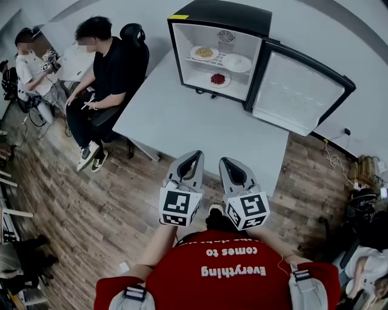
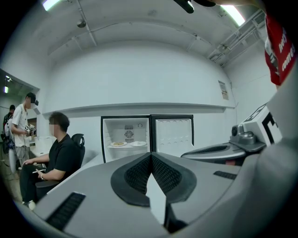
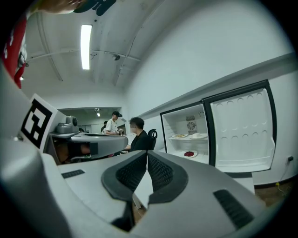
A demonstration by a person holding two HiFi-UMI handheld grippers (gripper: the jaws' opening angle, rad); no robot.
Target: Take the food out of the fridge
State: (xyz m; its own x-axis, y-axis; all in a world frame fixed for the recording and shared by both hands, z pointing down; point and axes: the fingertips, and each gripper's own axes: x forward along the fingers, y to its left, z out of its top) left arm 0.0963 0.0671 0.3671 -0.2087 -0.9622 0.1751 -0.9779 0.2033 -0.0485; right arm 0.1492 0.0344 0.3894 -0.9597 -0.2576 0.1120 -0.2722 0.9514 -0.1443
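Just ahead of our chest, left gripper (image 1: 195,155) and right gripper (image 1: 227,161) sit side by side at the near edge of the white surface (image 1: 182,121), pointing across it. At its far end stands the fridge (image 1: 221,15), door (image 1: 297,91) swung open to the right. The food inside is untouched: a plate of yellow food (image 1: 204,53) and a white dish (image 1: 236,63) on the upper shelf, a plate of red food (image 1: 217,79) on the floor below.

Risks, our judgement:
- The plates look shallow, so a tilted lift could spill food.
- The tight space over each plate invites a knock.
- A seated person (image 1: 106,66) is close to the surface's left side.

Jaws: both pairs are closed tip to tip, with nothing between them and touching nothing. We must spread them before reaching any rim.
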